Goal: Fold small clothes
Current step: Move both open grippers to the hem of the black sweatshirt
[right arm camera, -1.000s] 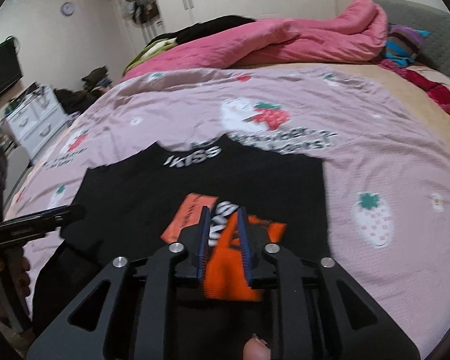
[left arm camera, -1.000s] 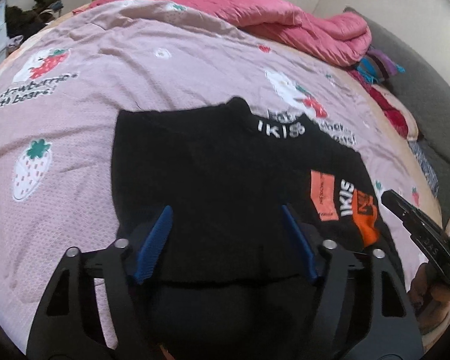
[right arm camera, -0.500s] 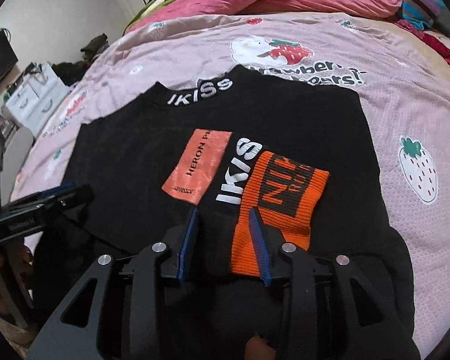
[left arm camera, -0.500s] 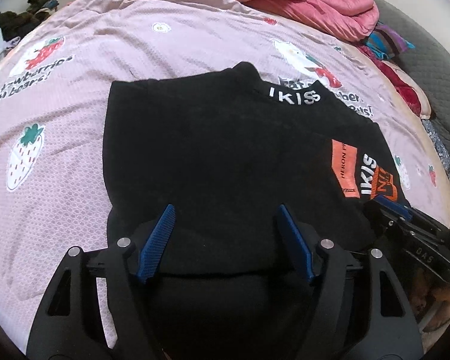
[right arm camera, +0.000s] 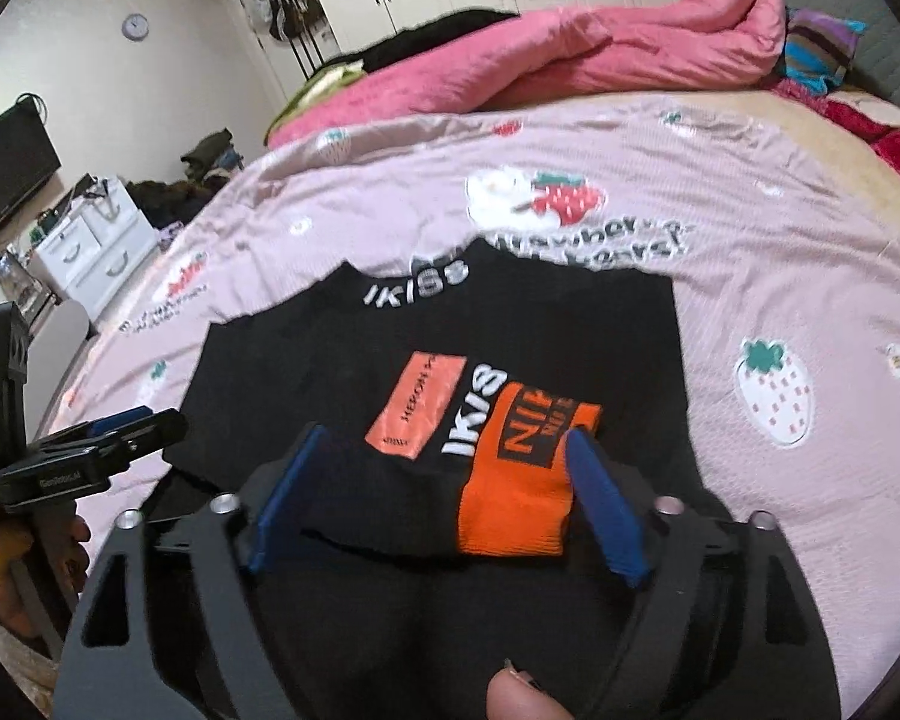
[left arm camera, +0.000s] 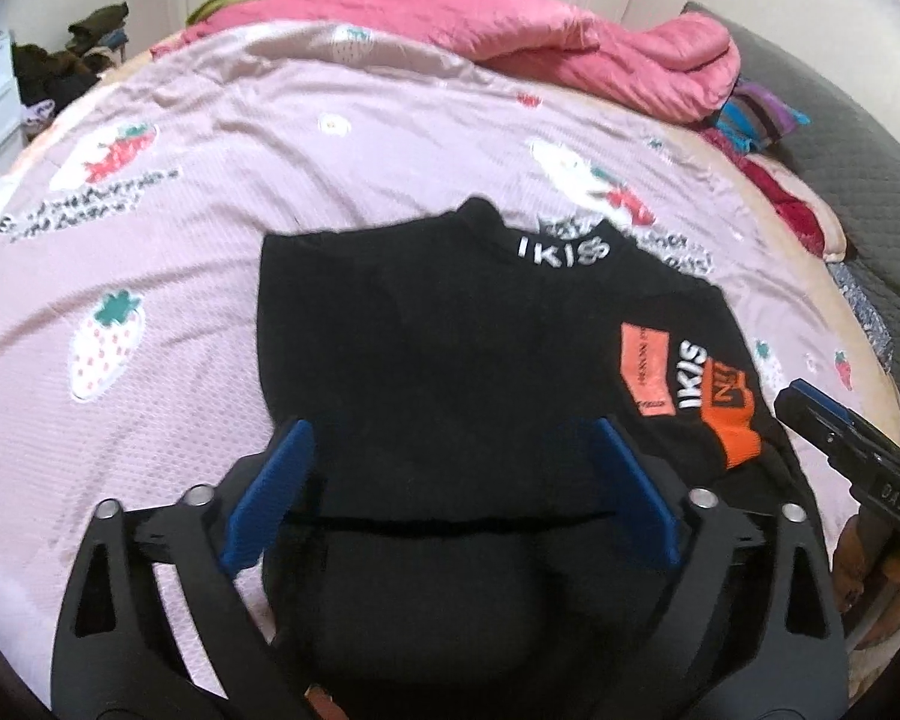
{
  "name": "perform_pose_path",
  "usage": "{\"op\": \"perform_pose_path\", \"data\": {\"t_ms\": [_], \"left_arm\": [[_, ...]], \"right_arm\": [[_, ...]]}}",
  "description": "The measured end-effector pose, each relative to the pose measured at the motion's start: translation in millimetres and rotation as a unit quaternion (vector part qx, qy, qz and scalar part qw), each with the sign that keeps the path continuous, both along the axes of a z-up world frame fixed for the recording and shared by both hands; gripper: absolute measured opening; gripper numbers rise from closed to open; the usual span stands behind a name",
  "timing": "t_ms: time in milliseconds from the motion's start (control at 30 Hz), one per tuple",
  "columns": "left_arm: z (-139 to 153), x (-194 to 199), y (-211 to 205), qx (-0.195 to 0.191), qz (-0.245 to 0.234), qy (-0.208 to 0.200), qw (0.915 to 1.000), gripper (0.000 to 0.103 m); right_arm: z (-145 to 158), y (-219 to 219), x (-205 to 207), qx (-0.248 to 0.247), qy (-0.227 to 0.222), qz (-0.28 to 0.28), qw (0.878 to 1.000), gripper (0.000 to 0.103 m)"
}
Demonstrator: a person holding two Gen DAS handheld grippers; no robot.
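A small black sweater (left arm camera: 450, 348) with white "IKISS" on the collar lies flat on the pink strawberry bedspread (left arm camera: 180, 180). Its sleeve with an orange cuff (right arm camera: 522, 480) is folded across the body. My left gripper (left arm camera: 450, 480) is open and empty, held over the sweater's lower left part. My right gripper (right arm camera: 444, 492) is open, with its jaws on either side of the orange cuff and holding nothing. The right gripper also shows at the right edge of the left wrist view (left arm camera: 846, 438), and the left gripper at the left edge of the right wrist view (right arm camera: 90, 444).
A rolled pink quilt (left arm camera: 540, 42) lies across the far end of the bed. Striped and red cloths (right arm camera: 822, 54) are piled at the far right. White drawers (right arm camera: 90, 246) and a dark clothes pile stand left of the bed. White wardrobes line the back wall.
My right gripper has opened wide and let go of the orange-cuffed sleeve, which now lies on the sweater's body. Both grippers have drawn back a little.
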State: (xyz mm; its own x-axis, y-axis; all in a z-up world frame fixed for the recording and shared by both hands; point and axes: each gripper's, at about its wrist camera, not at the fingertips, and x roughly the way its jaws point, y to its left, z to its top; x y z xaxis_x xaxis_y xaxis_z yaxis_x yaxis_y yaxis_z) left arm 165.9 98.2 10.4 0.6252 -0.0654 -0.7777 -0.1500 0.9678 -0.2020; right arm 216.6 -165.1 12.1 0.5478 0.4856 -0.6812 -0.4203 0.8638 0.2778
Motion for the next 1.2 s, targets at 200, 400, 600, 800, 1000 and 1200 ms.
{"op": "perform_pose_path", "data": {"t_ms": [200,400,600,800,1000,1200], "left_arm": [[16.5,-17.5,4.2,-0.002,0.013,-0.027,0.9995,0.093],[28.8,-30.0,11.5,-0.024,0.019,-0.048,0.9984,0.094],[35.5,-46.5,13.3,-0.014,0.016,-0.057,0.9982,0.094],[33.6,-65.1,18.2,0.010,0.018,-0.056,0.9982,0.094],[27.7,-83.9,19.7,0.021,0.014,-0.053,0.9983,0.094],[19.7,-98.3,18.7,0.008,0.010,-0.046,0.9989,0.094]], "right_arm": [[14.8,-12.2,-8.0,0.007,-0.024,-0.005,1.000,0.091],[25.7,-25.9,-16.0,0.009,-0.039,-0.014,0.999,0.093],[32.0,-39.3,-28.8,-0.002,-0.054,-0.014,0.998,0.094],[33.0,-53.5,-42.5,-0.015,-0.065,-0.014,0.998,0.095],[29.4,-63.0,-55.6,-0.025,-0.070,-0.010,0.997,0.095],[27.5,-69.0,-69.7,-0.024,-0.071,-0.005,0.997,0.095]]}}
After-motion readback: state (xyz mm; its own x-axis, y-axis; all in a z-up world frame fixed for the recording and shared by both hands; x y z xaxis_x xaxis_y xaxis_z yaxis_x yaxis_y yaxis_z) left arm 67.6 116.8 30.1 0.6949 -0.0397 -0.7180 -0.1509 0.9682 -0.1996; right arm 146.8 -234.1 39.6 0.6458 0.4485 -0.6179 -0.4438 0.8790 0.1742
